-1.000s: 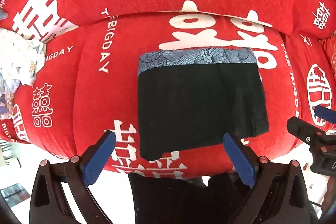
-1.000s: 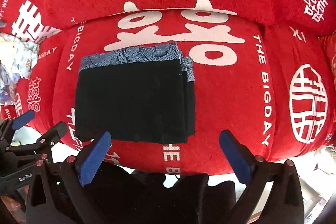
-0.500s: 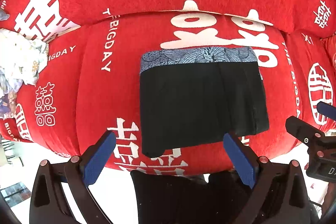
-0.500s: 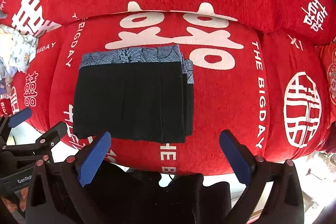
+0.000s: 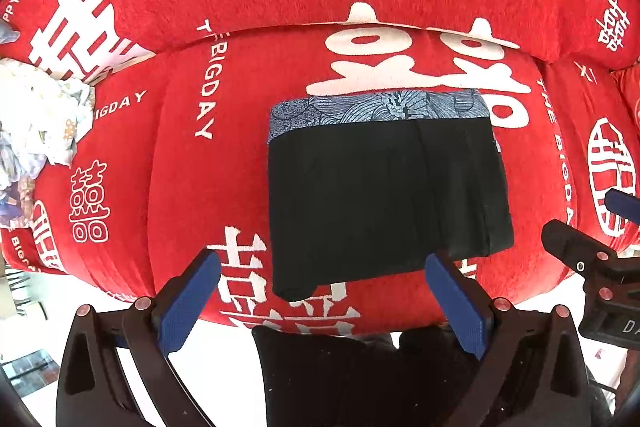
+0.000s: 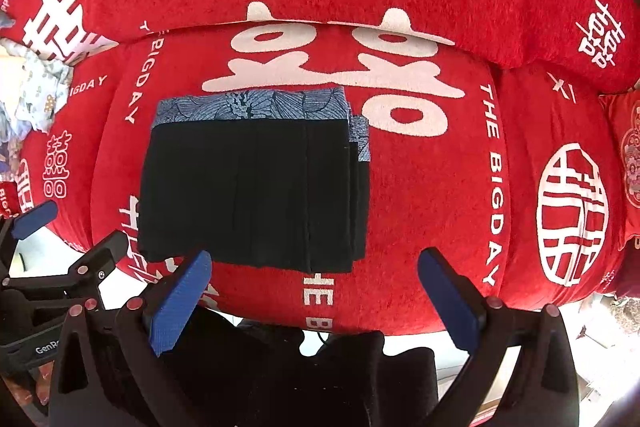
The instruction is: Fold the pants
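Nearest the lens, the left gripper (image 5: 322, 283) stands with its blue-padded fingers (image 5: 188, 301) spread wide and nothing between them; the right gripper (image 6: 314, 283) is spread the same way, also empty. In the right wrist view the neighbouring tool's black body at the lower left edge carries white lettering that reads "GenR", the rest cut off. In the left wrist view the other tool's body at the lower right edge shows a white "D" and part of a further letter, too cropped to read.

Below and between the fingers a dark cloth (image 5: 340, 375) fills the bottom middle of both views; what it belongs to cannot be told.

Just beyond the fingertips lie the pants (image 5: 380, 195), folded into a compact black rectangle on the front cushion of a red sofa (image 5: 168, 163). The blue-grey patterned waistband (image 5: 380, 111) runs along the far edge of the fold, and stacked layers show at its right side (image 6: 358, 187). Neither tool touches the garment.

The sofa cover is printed in white: "THE BIGDAY" (image 6: 496, 183) runs down the seat cushion right of the pants, a partly hidden "THE B" sits on its front edge, and large double-happiness characters (image 6: 332, 67) spread behind the fold.

Further back, "PPY WEDDING" curves along the backrest's upper left. A crumpled pale floral cloth (image 5: 36, 123) rests at the sofa's far left
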The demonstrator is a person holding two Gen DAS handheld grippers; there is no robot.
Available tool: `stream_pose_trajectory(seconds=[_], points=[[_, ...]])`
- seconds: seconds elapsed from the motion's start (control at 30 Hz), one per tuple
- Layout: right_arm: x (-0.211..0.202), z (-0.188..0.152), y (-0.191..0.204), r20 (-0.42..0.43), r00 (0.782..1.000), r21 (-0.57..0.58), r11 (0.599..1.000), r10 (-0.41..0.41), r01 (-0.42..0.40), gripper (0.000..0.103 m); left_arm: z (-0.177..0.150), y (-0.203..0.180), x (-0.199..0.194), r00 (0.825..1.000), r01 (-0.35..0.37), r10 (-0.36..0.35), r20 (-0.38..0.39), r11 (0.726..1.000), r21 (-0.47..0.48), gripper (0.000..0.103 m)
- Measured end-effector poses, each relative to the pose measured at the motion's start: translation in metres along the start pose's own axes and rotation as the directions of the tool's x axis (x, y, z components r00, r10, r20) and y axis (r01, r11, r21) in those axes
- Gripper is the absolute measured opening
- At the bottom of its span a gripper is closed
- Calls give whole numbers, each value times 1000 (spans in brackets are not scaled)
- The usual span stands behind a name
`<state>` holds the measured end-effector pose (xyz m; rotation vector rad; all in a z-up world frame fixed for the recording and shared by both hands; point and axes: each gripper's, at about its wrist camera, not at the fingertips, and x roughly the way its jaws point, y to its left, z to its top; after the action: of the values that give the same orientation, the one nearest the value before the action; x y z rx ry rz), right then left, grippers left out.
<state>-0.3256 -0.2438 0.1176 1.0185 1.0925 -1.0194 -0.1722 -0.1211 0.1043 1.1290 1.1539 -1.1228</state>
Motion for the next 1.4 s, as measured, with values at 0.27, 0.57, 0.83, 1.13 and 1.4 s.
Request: stream_pose_trajectory(seconds=[0.27,0.57,0.83,1.13,1.4], points=[[0,-2,2,0,1000,-4,1000,-2,2,103,-3,3,0,1000,-5,5,2,1000,-5,102],[-2,-1,6,8,1000,-14,1000,-10,10,103,-4,4,-1,1000,-15,15,16,1000,-4,102],[-1,-2,5,4,1000,-8,1000,-10,10,103,-5,5,0,1000,-17,17,8,1000,-7,102],[-1,-2,5,3,1000,-6,1000,-9,9,103,-5,4,2,1000,-21,21,4,1000,-13,102],[0,-5,6,3,1000,-5,1000,-9,9,103,-5,5,3,1000,-14,14,0,1000,-17,102]])
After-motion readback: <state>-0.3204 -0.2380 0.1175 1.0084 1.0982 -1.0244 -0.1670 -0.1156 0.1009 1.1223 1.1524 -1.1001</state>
